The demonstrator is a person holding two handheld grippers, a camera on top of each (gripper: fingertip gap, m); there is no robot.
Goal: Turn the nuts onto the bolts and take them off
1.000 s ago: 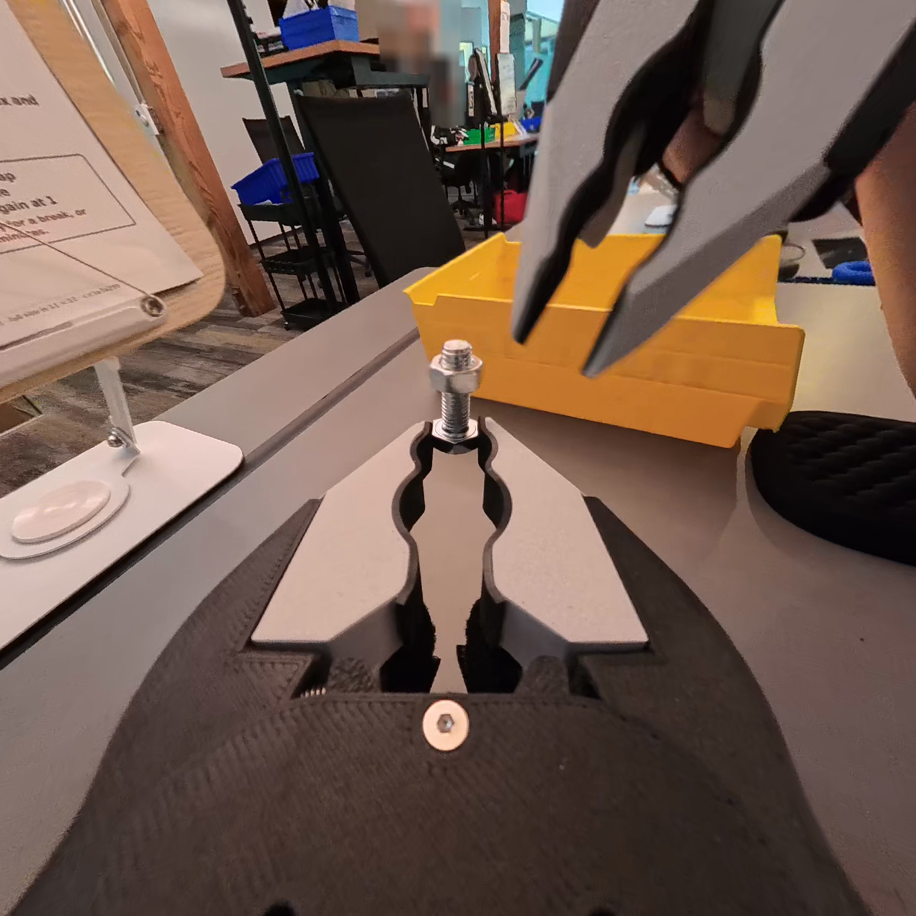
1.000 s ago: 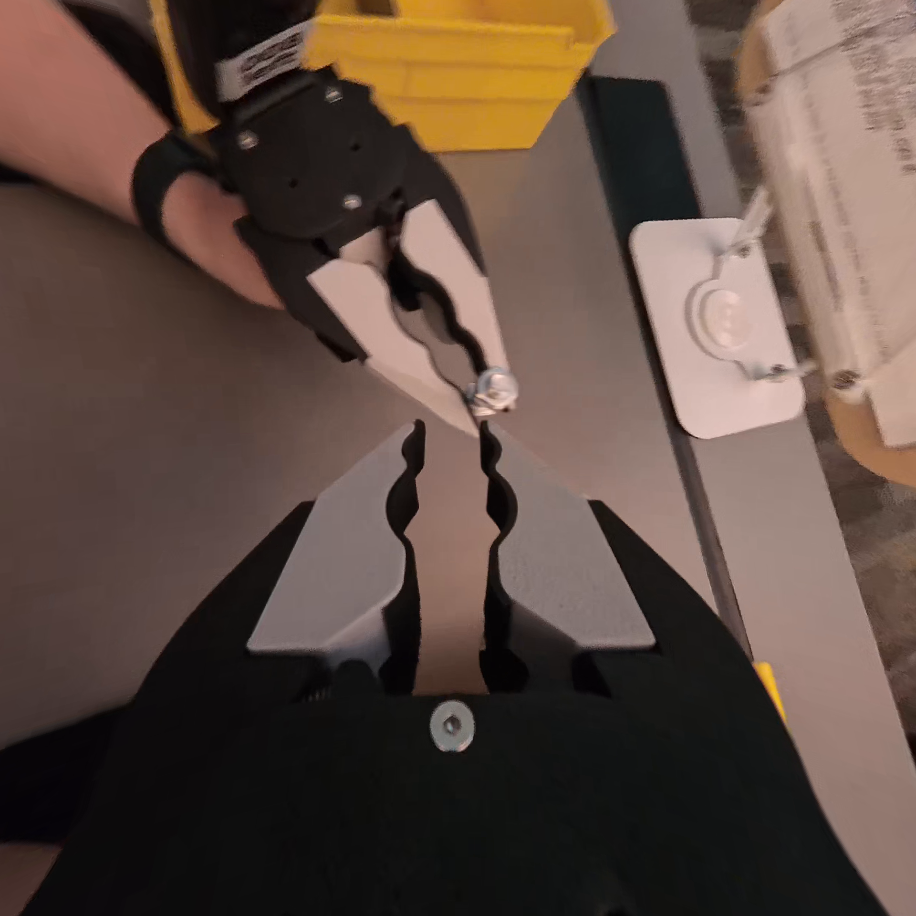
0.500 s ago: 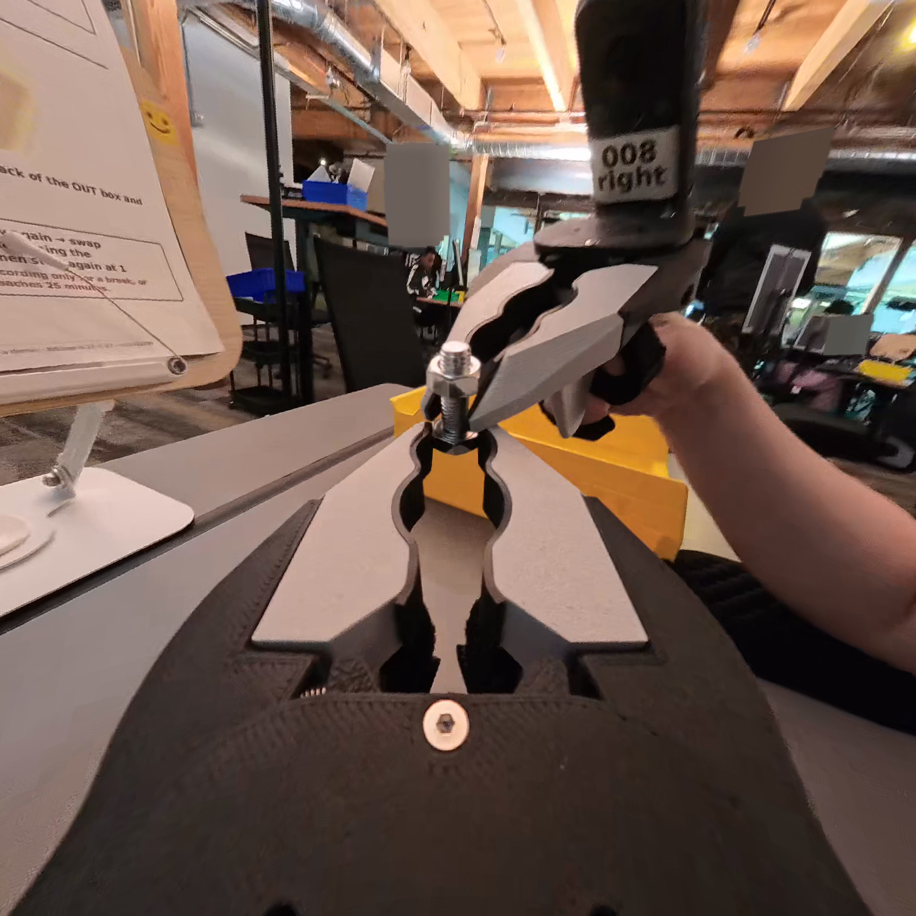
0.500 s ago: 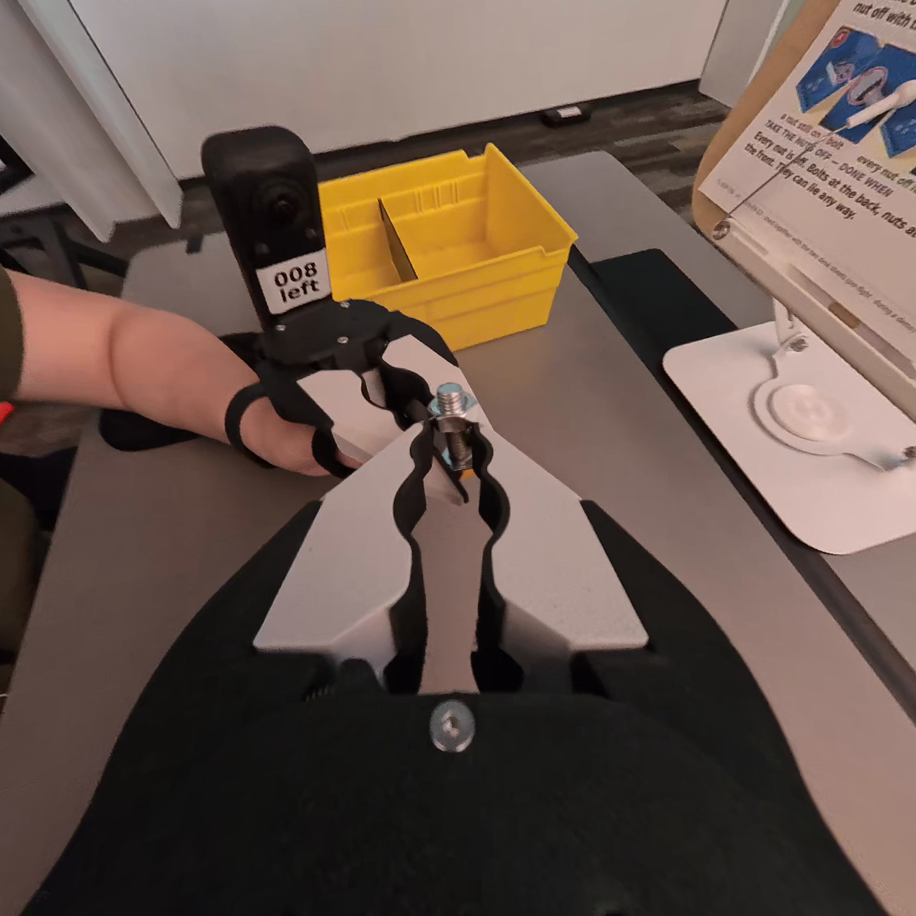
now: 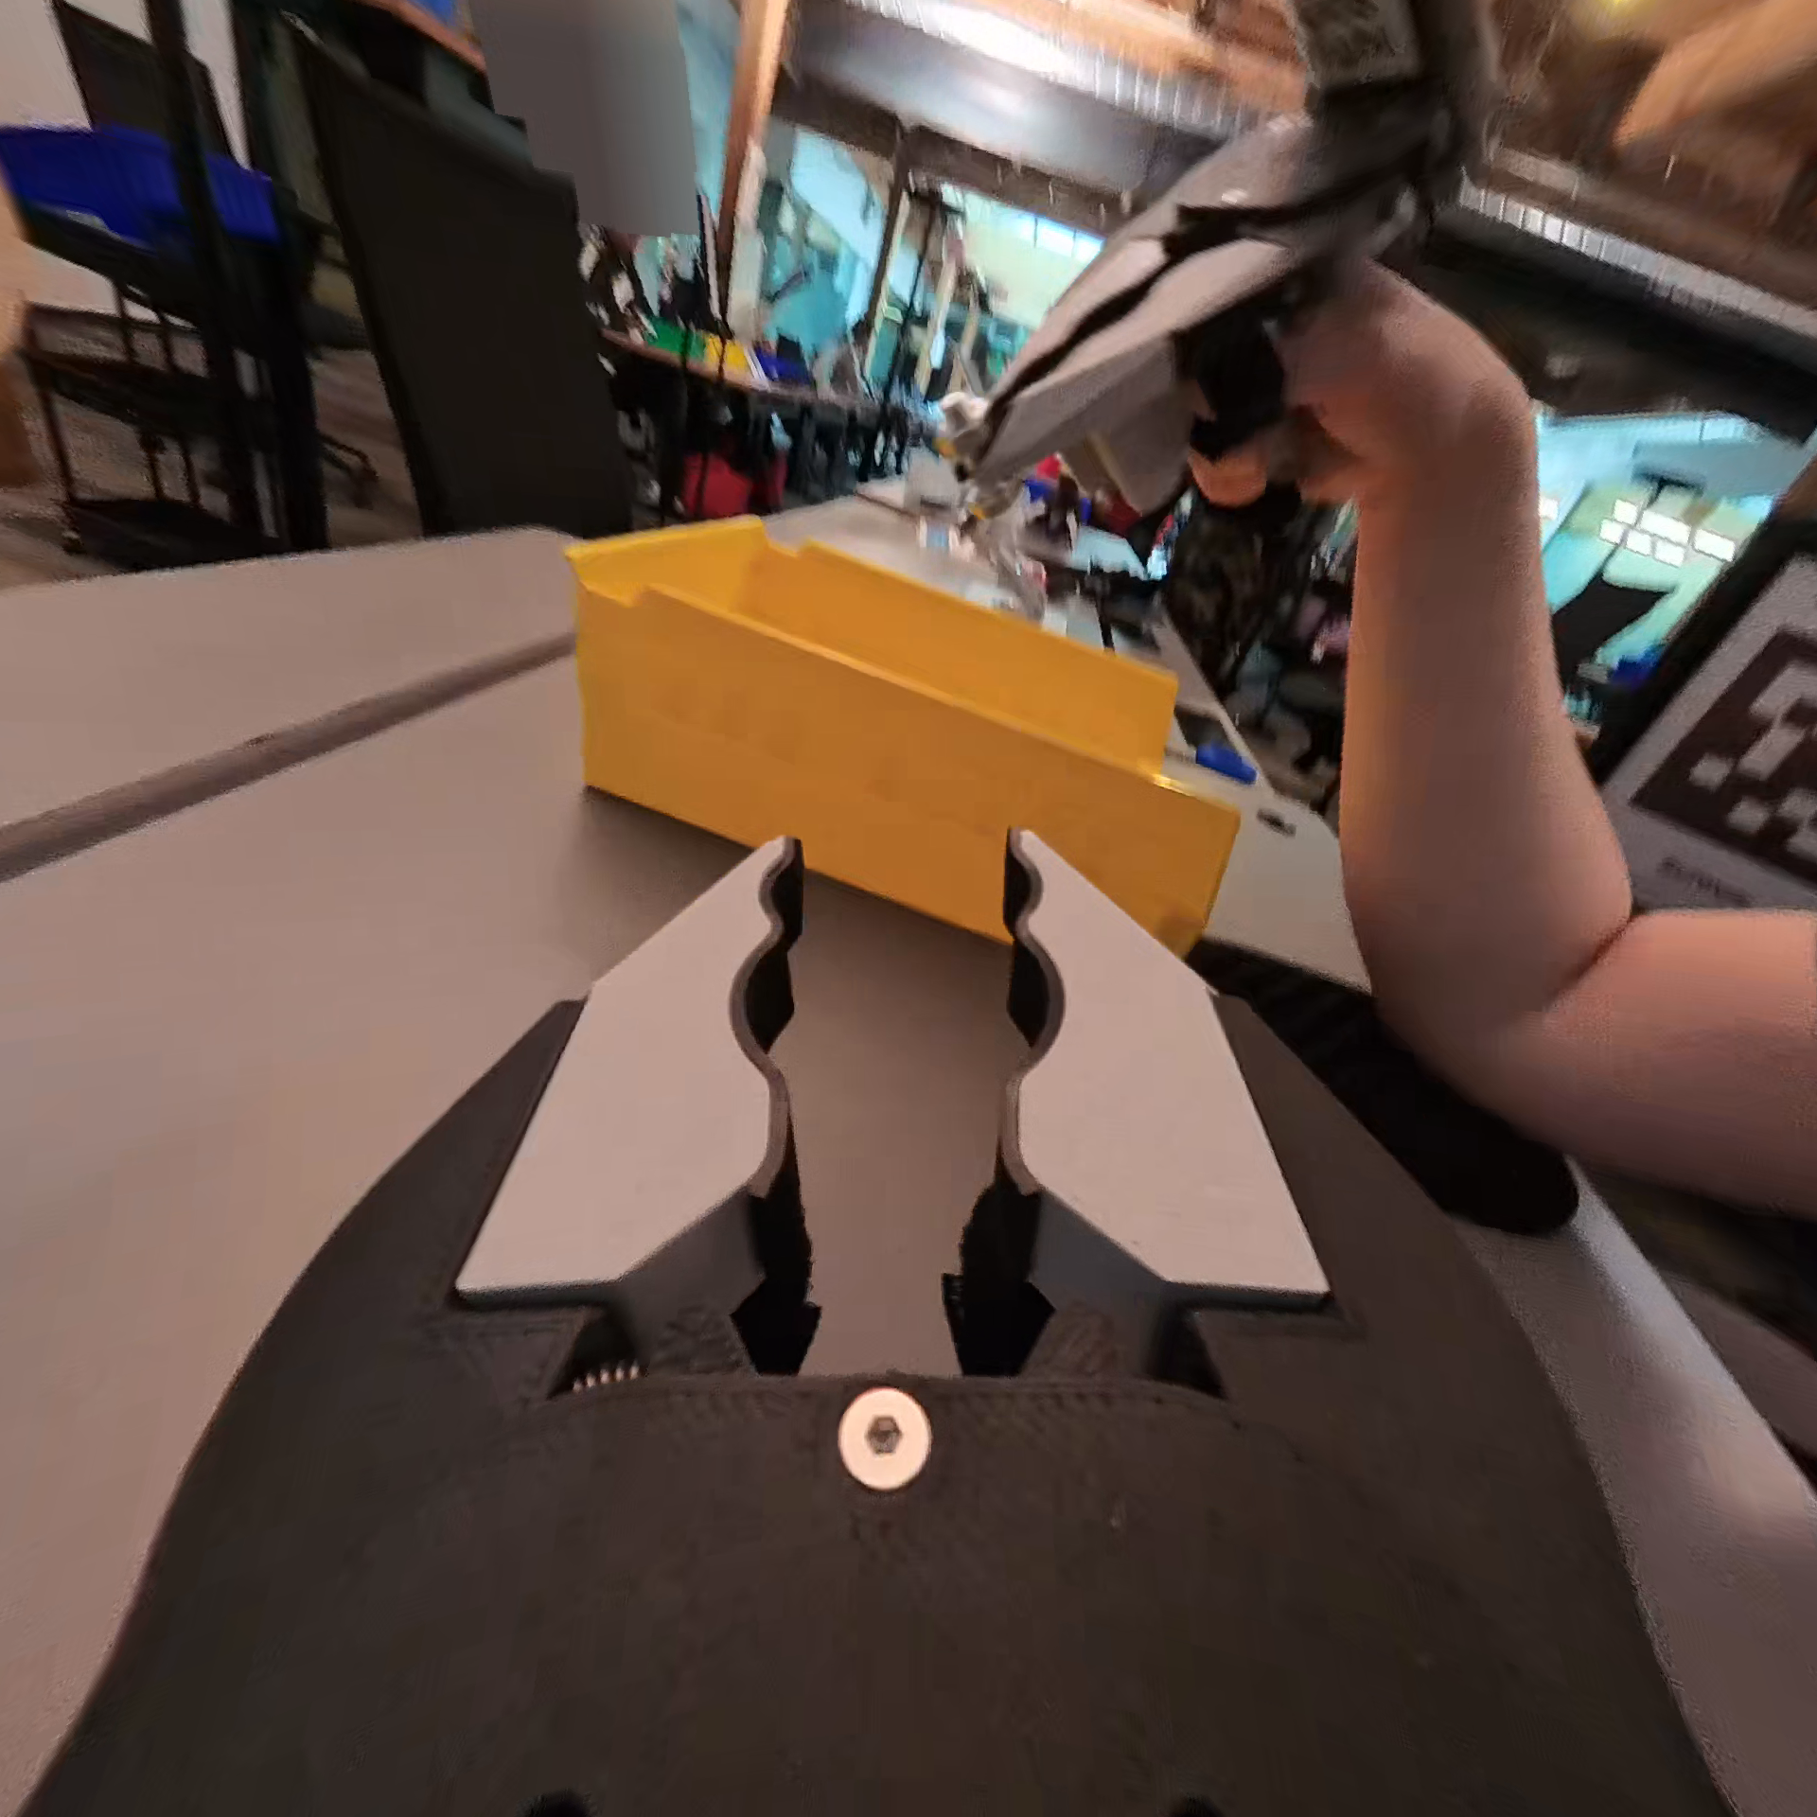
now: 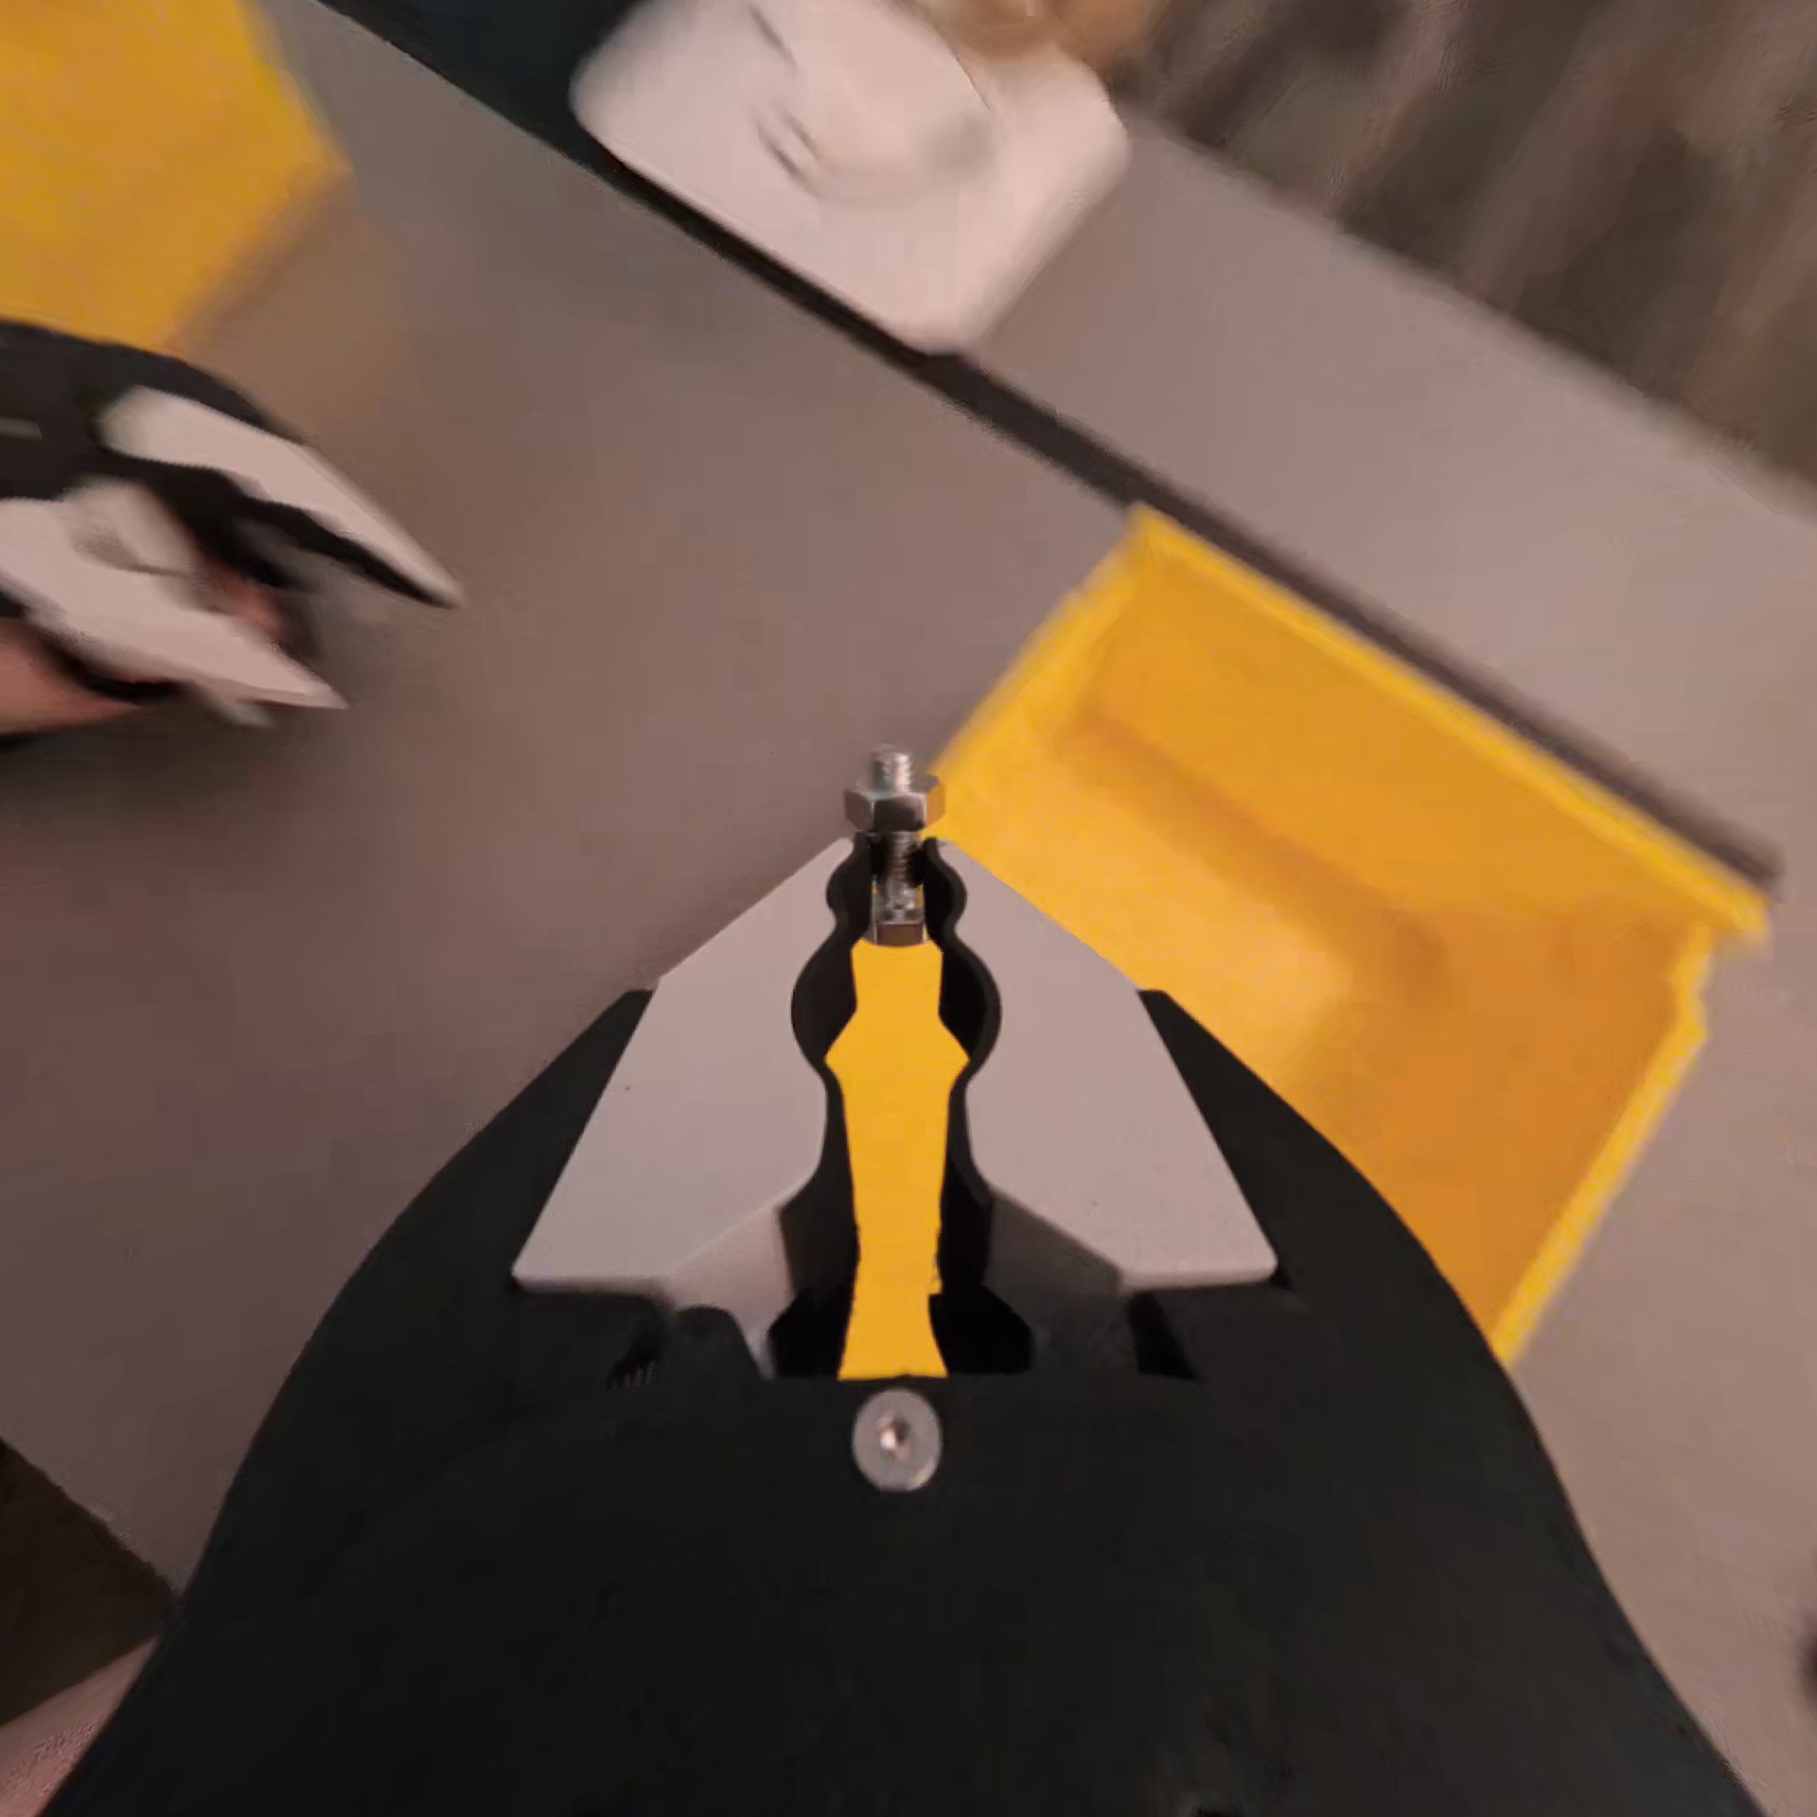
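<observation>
Right gripper (image 6: pixel 893 890): jaws pinching the small silver steel bolt (image 6: pixel 895 890), its hex nut (image 6: pixel 893 798) near the tip.
Left gripper (image 5: pixel 897 890): jaws spread, empty.
Place: above the yellow plastic bin (image 6: pixel 1475 688)'s near corner, apparently.
Technique: lower before releasing.

text: none legible | black-and-white marker board (image 5: pixel 1760 777) at right | pattern only, no words

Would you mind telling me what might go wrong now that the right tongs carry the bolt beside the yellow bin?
1. The right tongs pinch the bolt only at their tips, so it could twist or slip out.
2. The bolt hangs just outside the yellow bin; released here, it may land on the table.
3. The view is blurred by motion, so the nut may jar loose.
</observation>
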